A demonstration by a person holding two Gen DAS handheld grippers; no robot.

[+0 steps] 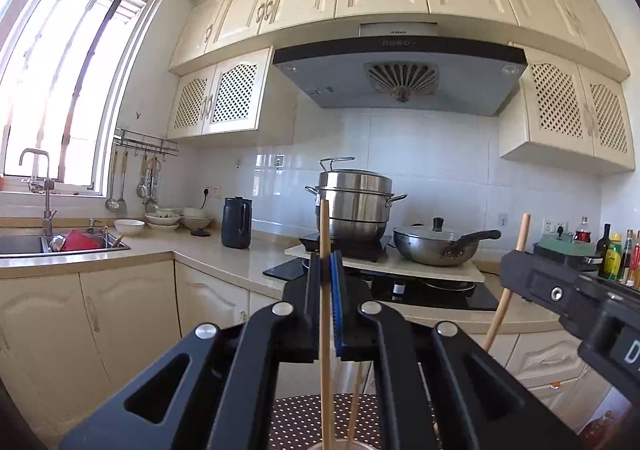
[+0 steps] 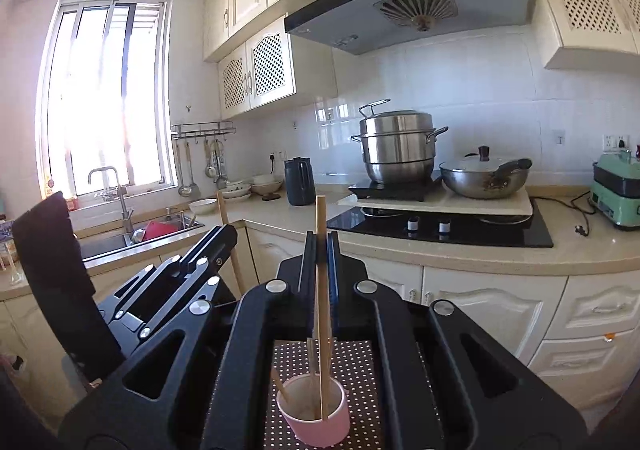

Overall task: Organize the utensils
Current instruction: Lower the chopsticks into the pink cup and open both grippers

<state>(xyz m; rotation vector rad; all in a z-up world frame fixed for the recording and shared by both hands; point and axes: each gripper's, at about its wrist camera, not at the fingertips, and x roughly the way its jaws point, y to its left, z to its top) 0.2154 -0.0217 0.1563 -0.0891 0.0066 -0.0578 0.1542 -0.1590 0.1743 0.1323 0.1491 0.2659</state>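
In the left wrist view my left gripper [image 1: 326,262] is shut on an upright wooden chopstick [image 1: 324,226] that runs down to the cup rim [image 1: 340,444] at the frame's bottom edge. My right gripper [image 1: 516,262] enters from the right, holding a second, tilted chopstick [image 1: 522,234]. In the right wrist view the right gripper [image 2: 321,246] is shut on its chopstick [image 2: 320,218], whose lower end stands inside the pink cup [image 2: 316,422] on a dotted mat [image 2: 360,370]. Another chopstick [image 2: 280,386] leans in the cup. The left gripper [image 2: 226,238] is close at the left.
Ahead runs an L-shaped counter [image 2: 460,250] with a black hob [image 2: 440,228], a steel steamer pot [image 2: 396,146] and a lidded wok [image 2: 484,178]. A dark kettle [image 2: 298,182], bowls [image 2: 244,190] and a sink [image 2: 140,234] lie left; a green appliance [image 2: 616,190] right.
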